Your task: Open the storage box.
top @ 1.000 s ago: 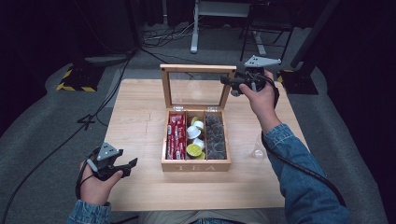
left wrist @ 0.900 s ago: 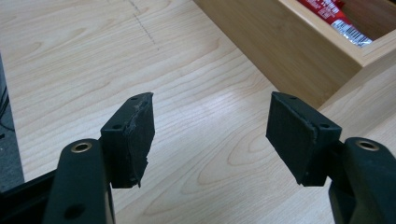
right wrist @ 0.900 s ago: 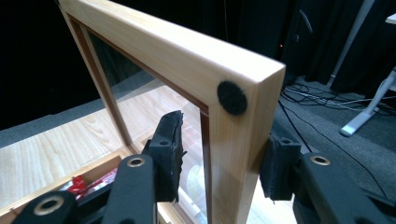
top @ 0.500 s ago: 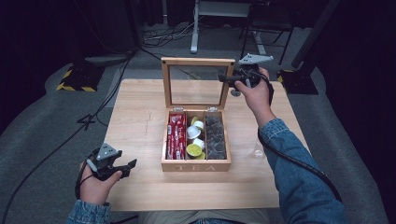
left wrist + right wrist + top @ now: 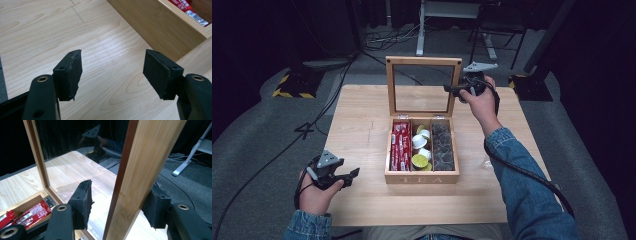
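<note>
Wooden table (image 5: 362, 130) carries one tea box (image 5: 422, 176) with three compartments: red packets (image 5: 400, 145) left, round capsules (image 5: 421, 148) middle, dark pieces (image 5: 443, 148) right. Left claw (image 5: 346, 176) rests near the table's left front edge, jaws wide apart, well apart from the box. Upright glass lid (image 5: 423, 87) stands behind. Right claw (image 5: 453, 90) straddles the lid's right frame post, whether clamped I cannot tell.

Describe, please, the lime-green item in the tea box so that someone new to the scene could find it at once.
On the wooden table stands an open wooden tea box with a glass lid raised upright. It has three compartments: red packets on the left, dark contents on the right, round white pods in the middle. The lime-green item lies in the middle compartment, at the end nearest the person, the one bright green-yellow disc there.
</note>
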Available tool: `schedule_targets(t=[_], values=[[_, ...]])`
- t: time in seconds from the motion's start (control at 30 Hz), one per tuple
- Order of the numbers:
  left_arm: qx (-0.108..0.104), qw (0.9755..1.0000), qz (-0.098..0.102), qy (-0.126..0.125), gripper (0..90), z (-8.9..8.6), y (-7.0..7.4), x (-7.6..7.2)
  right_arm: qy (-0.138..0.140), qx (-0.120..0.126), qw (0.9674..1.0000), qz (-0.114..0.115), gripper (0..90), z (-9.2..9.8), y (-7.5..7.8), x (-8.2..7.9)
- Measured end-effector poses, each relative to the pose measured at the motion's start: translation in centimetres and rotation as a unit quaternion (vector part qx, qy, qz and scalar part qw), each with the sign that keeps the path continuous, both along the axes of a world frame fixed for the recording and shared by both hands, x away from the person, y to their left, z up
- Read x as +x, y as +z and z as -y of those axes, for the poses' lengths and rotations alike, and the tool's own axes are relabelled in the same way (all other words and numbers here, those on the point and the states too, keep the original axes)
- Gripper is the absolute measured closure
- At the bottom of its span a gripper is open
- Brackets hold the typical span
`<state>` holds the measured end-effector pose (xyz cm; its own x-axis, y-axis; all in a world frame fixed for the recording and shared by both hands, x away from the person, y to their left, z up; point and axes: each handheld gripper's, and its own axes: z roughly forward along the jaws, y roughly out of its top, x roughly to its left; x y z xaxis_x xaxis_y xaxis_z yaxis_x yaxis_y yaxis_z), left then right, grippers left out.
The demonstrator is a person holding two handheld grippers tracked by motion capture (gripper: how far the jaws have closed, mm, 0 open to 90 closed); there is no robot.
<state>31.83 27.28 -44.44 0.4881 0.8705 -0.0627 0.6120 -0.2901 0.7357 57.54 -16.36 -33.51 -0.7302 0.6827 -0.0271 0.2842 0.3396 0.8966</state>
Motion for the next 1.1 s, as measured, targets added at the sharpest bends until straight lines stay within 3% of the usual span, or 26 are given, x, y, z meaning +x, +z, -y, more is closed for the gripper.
schedule_targets(t=[0.27,0.67,1.1], values=[[0.001,0.9999,-0.006,-0.008,31.3,0.1,-0.2,0.3,-0.012,-0.01,0.9999,-0.003,44.5,-0.3,-0.6,0.6],[0.003,0.9999,-0.013,-0.011,30.9,0.2,-0.6,0.4,-0.029,0.0,0.9994,-0.02,44.2,-0.2,-2.4,1.2],[0.004,0.9998,-0.017,-0.013,30.9,0.2,-0.7,0.5,-0.034,-0.022,0.9989,-0.025,43.8,-0.3,-3.3,1.5]])
